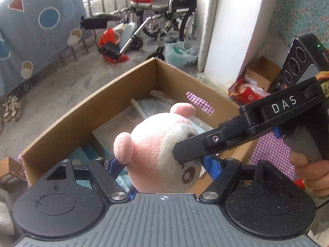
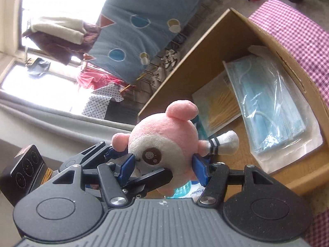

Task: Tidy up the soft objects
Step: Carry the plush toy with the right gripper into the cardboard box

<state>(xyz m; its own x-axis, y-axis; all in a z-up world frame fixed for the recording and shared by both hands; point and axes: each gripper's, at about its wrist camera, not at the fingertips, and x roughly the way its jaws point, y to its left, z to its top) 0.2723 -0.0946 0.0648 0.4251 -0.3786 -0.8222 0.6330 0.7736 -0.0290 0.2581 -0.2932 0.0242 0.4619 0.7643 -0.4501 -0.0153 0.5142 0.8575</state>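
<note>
A pink-and-white plush toy (image 1: 160, 148) sits low in the centre of both wrist views, clamped from two sides above an open cardboard box (image 1: 98, 111). The left gripper (image 1: 162, 166) grasps its head between blue pads (image 1: 211, 164), while the right gripper (image 2: 163, 164) also clenches it, entering the left view from the right edge. Inside the box, at the right of the right view, lies a bagged pack of blue face masks (image 2: 275, 111).

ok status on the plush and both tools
Left tool and right tool both clamped on pink plush. Plush held over cardboard box. Nothing in the way.
</note>
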